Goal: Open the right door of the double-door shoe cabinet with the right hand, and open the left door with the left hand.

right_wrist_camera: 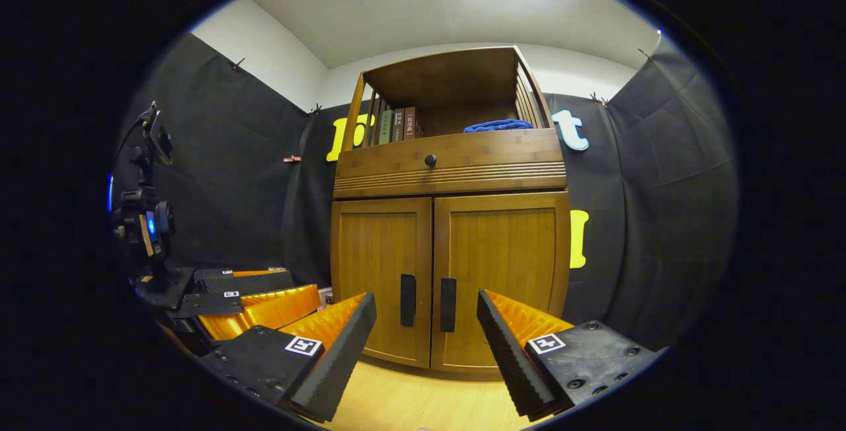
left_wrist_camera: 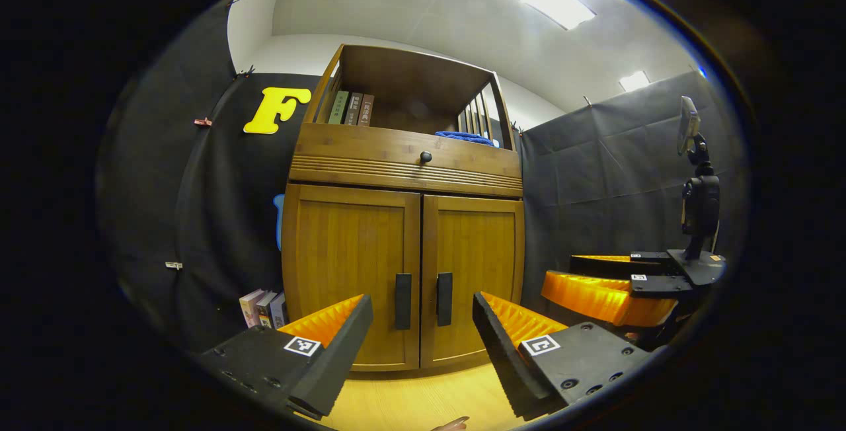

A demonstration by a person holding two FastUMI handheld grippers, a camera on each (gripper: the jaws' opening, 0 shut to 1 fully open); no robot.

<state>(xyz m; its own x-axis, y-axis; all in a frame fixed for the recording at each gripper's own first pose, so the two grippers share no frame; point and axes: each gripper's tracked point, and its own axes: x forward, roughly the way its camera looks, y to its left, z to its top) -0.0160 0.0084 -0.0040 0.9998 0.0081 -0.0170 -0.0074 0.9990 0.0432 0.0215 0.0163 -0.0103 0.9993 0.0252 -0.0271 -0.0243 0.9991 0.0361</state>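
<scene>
Brown wooden double-door shoe cabinet [right_wrist_camera: 449,219] stands on the pale wood floor [right_wrist_camera: 410,398] against the booth wall, both doors closed. Dark vertical bar handles flank the centre seam: right door handle [right_wrist_camera: 448,304], left door handle [left_wrist_camera: 403,301]. Right tool [right_wrist_camera: 426,342] and left tool [left_wrist_camera: 423,345] both have fingers spread apart, empty, well short of the doors. Panels look rigid, hinged at the outer edges, probably light to swing. Grip each bar mid-length; smooth finish may slip.

Shoe cabinet [right_wrist_camera: 449,279] (books [left_wrist_camera: 263,309] beside) on floor [right_wrist_camera: 410,398]
</scene>
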